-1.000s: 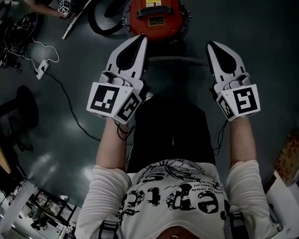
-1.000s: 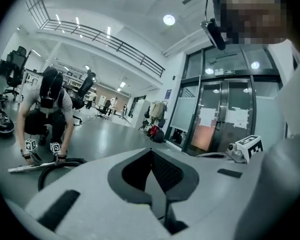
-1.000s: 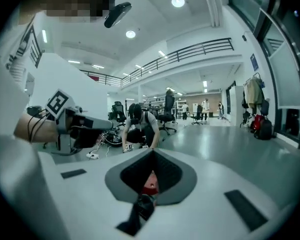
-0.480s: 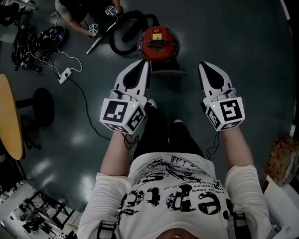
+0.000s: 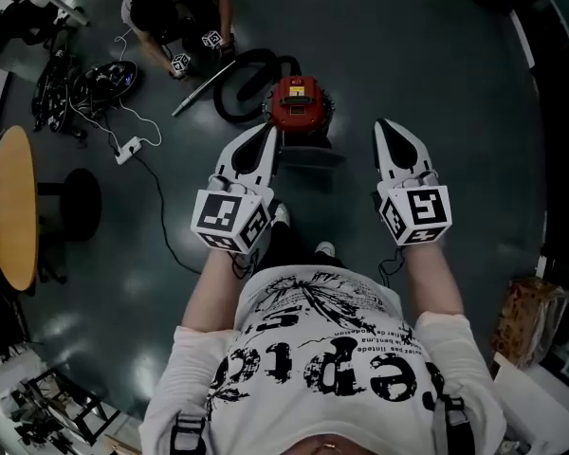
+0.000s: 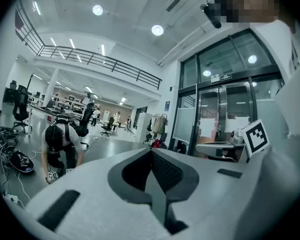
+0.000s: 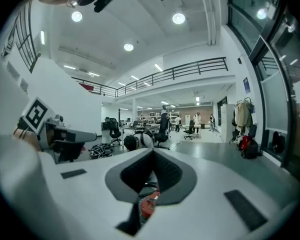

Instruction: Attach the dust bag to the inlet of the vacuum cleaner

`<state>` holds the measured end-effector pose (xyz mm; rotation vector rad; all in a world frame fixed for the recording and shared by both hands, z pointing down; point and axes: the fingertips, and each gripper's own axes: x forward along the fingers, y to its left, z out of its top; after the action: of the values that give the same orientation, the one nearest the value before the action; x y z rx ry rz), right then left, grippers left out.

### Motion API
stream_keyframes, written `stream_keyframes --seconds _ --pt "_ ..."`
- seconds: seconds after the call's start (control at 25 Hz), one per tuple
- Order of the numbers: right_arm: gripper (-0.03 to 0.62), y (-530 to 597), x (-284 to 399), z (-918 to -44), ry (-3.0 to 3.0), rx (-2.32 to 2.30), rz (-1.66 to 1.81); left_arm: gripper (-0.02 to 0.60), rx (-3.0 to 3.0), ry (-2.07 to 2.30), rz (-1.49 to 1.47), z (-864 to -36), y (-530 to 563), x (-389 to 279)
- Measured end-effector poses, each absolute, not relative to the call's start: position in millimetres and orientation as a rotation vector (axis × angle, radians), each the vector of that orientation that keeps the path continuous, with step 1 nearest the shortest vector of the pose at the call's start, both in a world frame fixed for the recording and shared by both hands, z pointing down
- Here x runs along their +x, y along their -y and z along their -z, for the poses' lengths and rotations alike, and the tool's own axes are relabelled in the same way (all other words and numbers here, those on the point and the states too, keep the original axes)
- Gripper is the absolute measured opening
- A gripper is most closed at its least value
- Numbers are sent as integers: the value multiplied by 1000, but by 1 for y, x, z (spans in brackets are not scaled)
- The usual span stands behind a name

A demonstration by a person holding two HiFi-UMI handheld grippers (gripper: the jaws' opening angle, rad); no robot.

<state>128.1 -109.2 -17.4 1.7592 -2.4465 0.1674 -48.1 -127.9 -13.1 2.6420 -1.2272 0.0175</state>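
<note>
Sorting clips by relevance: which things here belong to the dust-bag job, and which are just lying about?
Job: red vacuum cleaner, black hose, left gripper and right gripper (both shut, empty); no dust bag identifiable.
Lying about: round table, stool, power strip, cable pile.

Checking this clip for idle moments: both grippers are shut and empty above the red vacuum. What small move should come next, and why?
Probably lower both toward the red vacuum cleaner on the floor. The left gripper and right gripper are shut on nothing, far above it, so nothing can be reached from here.
</note>
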Motion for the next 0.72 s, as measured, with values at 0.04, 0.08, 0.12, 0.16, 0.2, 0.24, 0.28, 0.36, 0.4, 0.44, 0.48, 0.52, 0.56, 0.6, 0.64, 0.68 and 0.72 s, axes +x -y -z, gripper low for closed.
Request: stream_keyframes --seconds 0.04,0.08,0.12,0.16,0.2,0.24,0.28,0.36,0.4,0.44,0.48,0.52,0.56,0.6,0.64,0.68,0.72 --pt "2 106 129 21 2448 1770 -158 2 2637 1237 -10 13 124 -52" --pt "2 102 129 25 2451 1782 -153 2 2631 1244 -4 13 122 -56" --pt "2 99 129 29 2454 1794 -152 2 2624 1248 3 12 120 -59" --pt "2 96 129 31 2456 1801 -152 2 2617 1250 9 12 118 -62" --pt "2 94 128 31 2456 1804 -154 2 2614 1249 13 11 118 -64" --pt "2 94 127 30 2455 1803 -156 2 2616 1248 12 12 118 -64" --pt "2 93 127 29 2453 1802 -158 2 2625 1248 8 13 119 -64" --pt "2 94 125 27 2450 1796 -157 2 2653 1251 2 19 121 -60" --pt "2 94 124 26 2449 1789 -154 2 2665 1252 3 22 121 -59" --pt "2 94 122 25 2451 1777 -153 2 2673 1250 4 24 121 -57" --pt "2 94 121 23 2454 1763 -155 2 2677 1243 3 24 121 -54" --pt "2 94 120 20 2453 1752 -159 2 2681 1232 -3 23 122 -51" --pt "2 95 121 18 2449 1747 -163 2 2685 1218 -13 21 122 -48" --pt "2 95 122 16 2445 1746 -165 2 2689 1203 -24 20 123 -45" --pt "2 95 122 16 2442 1746 -166 2 2693 1192 -31 19 123 -44" --pt "2 96 121 15 2440 1744 -163 3 2697 1188 -35 19 124 -43" --pt "2 96 121 14 2439 1741 -156 3 2700 1190 -36 19 125 -43"
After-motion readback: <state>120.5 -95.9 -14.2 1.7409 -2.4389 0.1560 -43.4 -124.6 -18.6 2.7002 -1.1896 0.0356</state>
